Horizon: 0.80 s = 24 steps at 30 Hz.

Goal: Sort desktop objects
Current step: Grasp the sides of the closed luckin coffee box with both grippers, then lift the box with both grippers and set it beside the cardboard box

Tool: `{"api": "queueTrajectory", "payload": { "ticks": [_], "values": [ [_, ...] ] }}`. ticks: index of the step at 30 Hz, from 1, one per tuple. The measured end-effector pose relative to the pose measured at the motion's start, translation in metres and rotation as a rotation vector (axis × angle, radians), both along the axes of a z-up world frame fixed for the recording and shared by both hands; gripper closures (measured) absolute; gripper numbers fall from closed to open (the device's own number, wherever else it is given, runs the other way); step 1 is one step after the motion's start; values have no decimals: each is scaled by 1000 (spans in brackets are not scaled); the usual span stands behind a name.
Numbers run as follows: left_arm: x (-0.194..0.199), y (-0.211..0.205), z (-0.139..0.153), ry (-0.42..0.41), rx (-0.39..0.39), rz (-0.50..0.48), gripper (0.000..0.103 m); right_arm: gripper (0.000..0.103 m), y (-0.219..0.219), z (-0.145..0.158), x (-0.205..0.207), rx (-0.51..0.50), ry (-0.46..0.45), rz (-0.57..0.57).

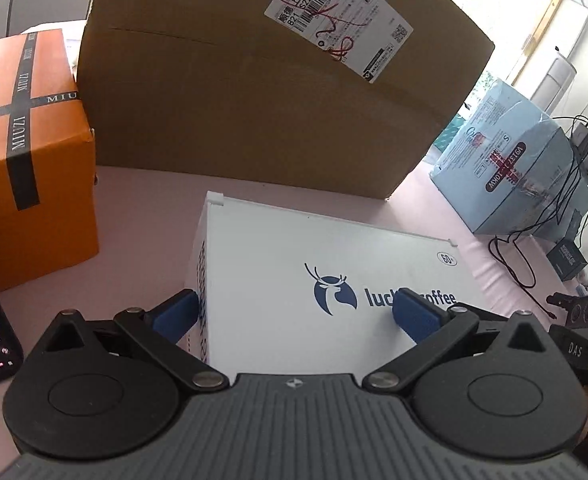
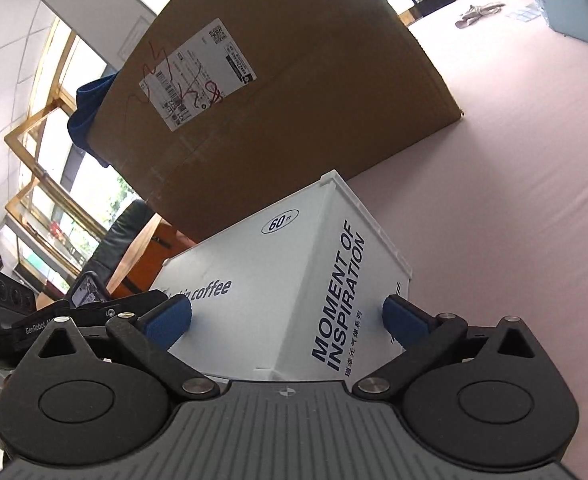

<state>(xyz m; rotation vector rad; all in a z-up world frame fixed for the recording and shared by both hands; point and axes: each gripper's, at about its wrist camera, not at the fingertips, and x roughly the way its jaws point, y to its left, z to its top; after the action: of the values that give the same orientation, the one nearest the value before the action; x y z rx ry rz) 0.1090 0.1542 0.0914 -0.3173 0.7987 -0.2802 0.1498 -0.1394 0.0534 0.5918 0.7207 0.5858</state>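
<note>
Two grippers: both straddle one white box, jaws spread wide.
White box (image 1: 334, 272): smooth card, on the pink table (image 1: 142, 216), just in front of the brown carton. Printed with a deer logo, "coffee", "60" in an oval, and "MOMENT OF INSPIRATION" on one side (image 2: 346, 292).
Left gripper (image 1: 294, 312): blue ribbed pads, one at the box's left corner, one over its top face; contact cannot be told.
Right gripper (image 2: 288, 320): pads flank the box's near corner; grip not evident.
Brown carton (image 1: 254, 92): corrugated, closed; white shipping label with barcode, red scribble.
Orange box (image 1: 26, 152): black "MIUZI" tape crossed over it.
Pale blue box (image 1: 526, 168): plastic-wrapped, far right, cables beside it.
</note>
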Motion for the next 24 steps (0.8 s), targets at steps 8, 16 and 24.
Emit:
{"api": "queueTrajectory", "payload": {
  "ticks": [8, 16, 24],
  "values": [
    [-7, 3, 13, -53, 66, 117, 1, 14, 16, 13, 5, -15, -29, -7],
    [-6, 21, 20, -107, 120, 201, 1, 18, 48, 20, 40, -3, -44, -4],
    [8, 35, 10, -82, 127, 259, 0, 18, 73, 15, 59, -38, -58, -4]
  ]
}}
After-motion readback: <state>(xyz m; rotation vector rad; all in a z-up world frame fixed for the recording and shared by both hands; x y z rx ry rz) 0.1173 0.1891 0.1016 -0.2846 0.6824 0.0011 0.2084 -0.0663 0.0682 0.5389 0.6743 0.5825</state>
